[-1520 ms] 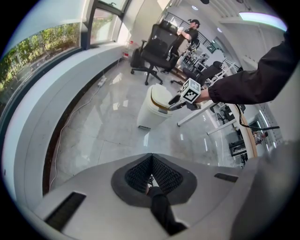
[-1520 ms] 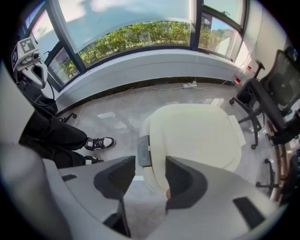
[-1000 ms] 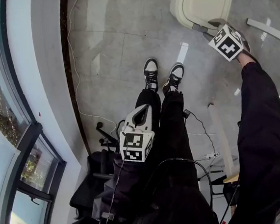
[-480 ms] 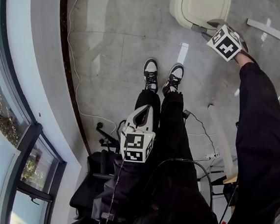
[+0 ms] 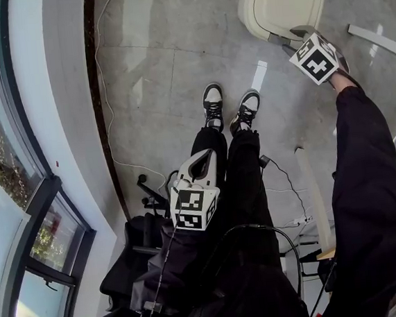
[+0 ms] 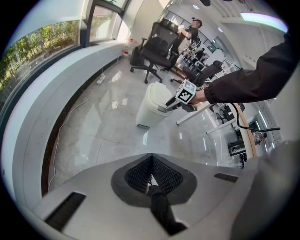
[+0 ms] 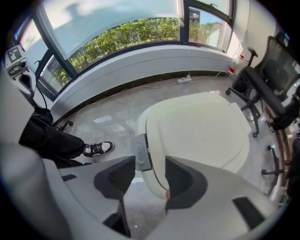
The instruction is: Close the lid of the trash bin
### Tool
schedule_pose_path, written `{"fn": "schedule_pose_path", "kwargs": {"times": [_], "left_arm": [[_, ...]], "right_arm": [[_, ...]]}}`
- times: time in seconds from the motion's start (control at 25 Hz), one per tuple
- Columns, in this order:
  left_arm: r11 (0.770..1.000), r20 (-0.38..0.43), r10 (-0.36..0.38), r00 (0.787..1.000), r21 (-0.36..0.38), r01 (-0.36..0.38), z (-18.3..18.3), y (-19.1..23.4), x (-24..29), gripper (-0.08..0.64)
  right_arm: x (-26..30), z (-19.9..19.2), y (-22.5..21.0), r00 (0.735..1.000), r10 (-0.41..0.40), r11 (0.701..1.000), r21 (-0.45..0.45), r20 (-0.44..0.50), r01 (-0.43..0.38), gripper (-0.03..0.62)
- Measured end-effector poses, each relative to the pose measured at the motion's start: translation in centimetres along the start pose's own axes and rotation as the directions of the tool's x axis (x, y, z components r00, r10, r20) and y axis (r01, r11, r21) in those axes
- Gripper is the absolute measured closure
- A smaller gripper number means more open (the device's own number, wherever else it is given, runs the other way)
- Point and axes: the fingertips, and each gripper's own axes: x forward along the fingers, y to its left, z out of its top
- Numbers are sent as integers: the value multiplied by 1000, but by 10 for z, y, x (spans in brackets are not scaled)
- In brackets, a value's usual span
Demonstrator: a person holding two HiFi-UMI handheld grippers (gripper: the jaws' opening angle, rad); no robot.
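The cream trash bin [image 5: 280,0] stands on the grey floor at the top right of the head view, its lid [image 7: 197,131] lying flat on the body. My right gripper [image 5: 298,37] reaches its front edge. In the right gripper view the jaws [image 7: 150,176] stand open, and the bin's front rim and grey latch [image 7: 140,151] sit in the gap. My left gripper [image 5: 203,156] hangs shut and holds nothing in front of the person's legs, far from the bin [image 6: 152,105].
A curved window wall and sill [image 5: 49,134] run along the left, with a cable [image 5: 108,93] on the floor beside it. Black office chairs [image 7: 272,93] stand behind the bin. White desk legs [image 5: 374,36] and more cables [image 5: 284,181] lie to the right.
My right gripper has crept slightly farther up and left onto the bin's front edge. The left gripper has stayed where it was.
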Motion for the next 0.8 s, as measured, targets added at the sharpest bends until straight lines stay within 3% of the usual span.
{"fn": "schedule_pose_path", "kwargs": {"times": [0.52,0.8], "left_arm": [[1000,2,3,1000,10,-3,-3,-2,-1,558],[999,31,5,1000,36,-6,10,-7,-6,558]], "right_arm": [[0,0,1,1000,-13,1000,18,12,12,391],[-25,13,0,996,-41,998,59,84,37,393]]}}
